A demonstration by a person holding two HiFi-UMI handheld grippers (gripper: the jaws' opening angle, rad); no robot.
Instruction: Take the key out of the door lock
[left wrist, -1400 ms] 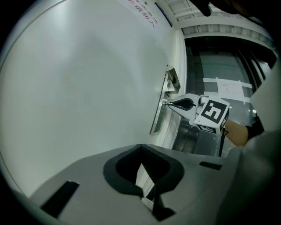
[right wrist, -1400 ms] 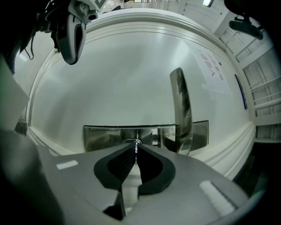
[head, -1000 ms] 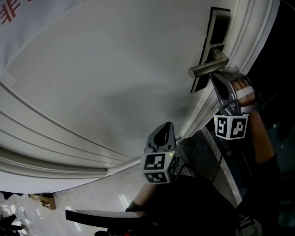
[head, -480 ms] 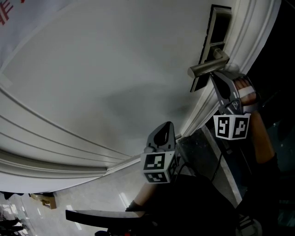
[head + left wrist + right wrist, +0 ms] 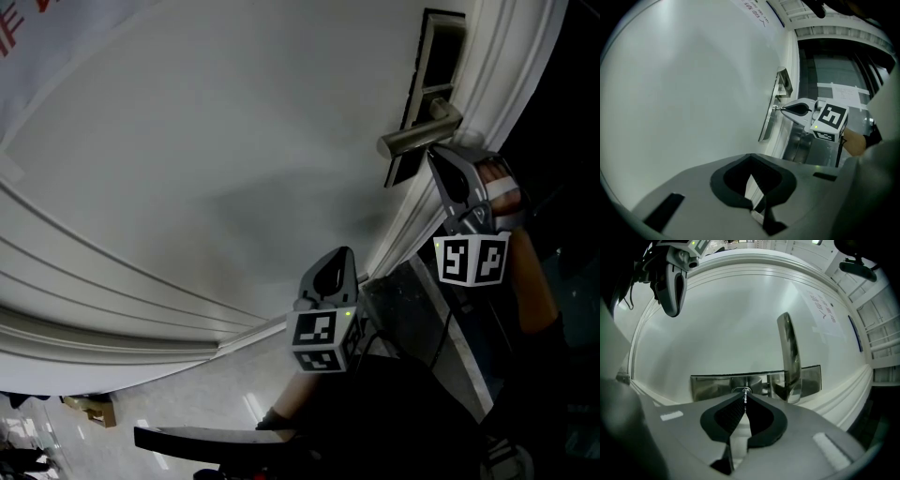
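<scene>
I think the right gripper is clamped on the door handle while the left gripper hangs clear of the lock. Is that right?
Not quite. The right gripper is clamped on the key in the lock plate, not on the door handle, which stands free beside it. The right gripper view shows this. The left gripper does hang clear of the lock.

We see a pale door [image 5: 234, 141] with moulded edges, carrying a shiny metal lock plate [image 5: 712, 386] close to its edge. A lever handle [image 5: 789, 357] stands out from the plate, and just beside it a key [image 5: 746, 393] sits in the lock.
</scene>
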